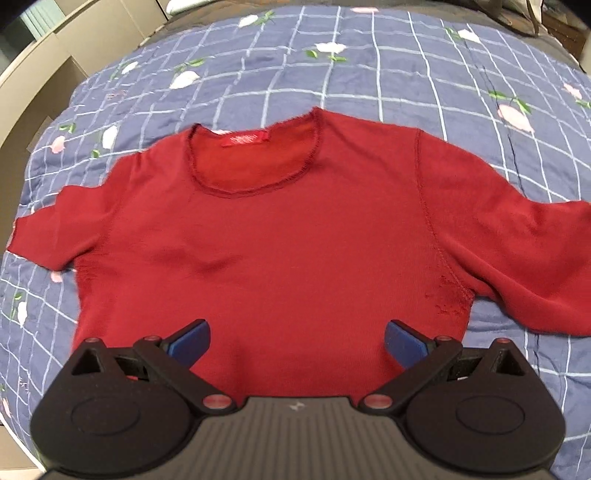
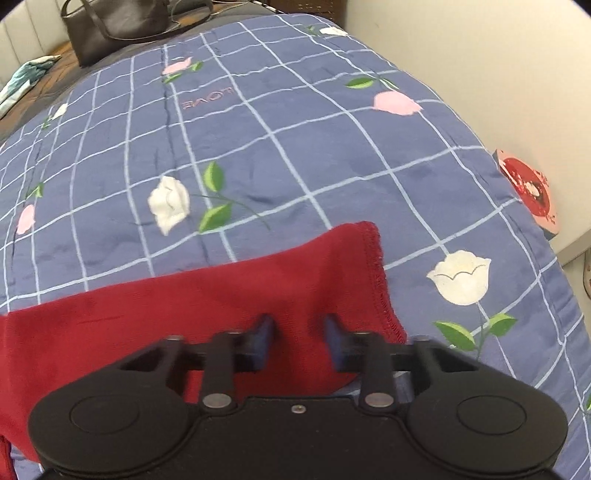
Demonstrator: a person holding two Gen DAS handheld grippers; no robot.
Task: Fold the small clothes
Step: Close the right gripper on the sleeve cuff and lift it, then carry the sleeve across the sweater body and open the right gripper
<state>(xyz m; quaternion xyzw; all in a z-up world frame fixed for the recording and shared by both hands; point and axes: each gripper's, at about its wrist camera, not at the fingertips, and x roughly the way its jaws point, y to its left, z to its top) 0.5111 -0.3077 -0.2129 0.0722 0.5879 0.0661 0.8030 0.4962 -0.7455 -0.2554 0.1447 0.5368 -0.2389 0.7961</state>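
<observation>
A dark red knitted short-sleeved top point(image 1: 280, 229) lies flat, front up, on a blue quilted bedspread point(image 1: 369, 74) with a pale grid and tulip print (neckline and red label toward the far side). The left gripper point(image 1: 297, 341) hangs over the top's lower body, its blue fingers point(image 1: 192, 341) spread wide with nothing between them. The right gripper point(image 2: 299, 339) sits over the right sleeve point(image 2: 258, 280) near its cuff, fingers parted, cloth between them but not pinched. A dark handbag point(image 2: 118, 26) rests beyond the bedspread.
</observation>
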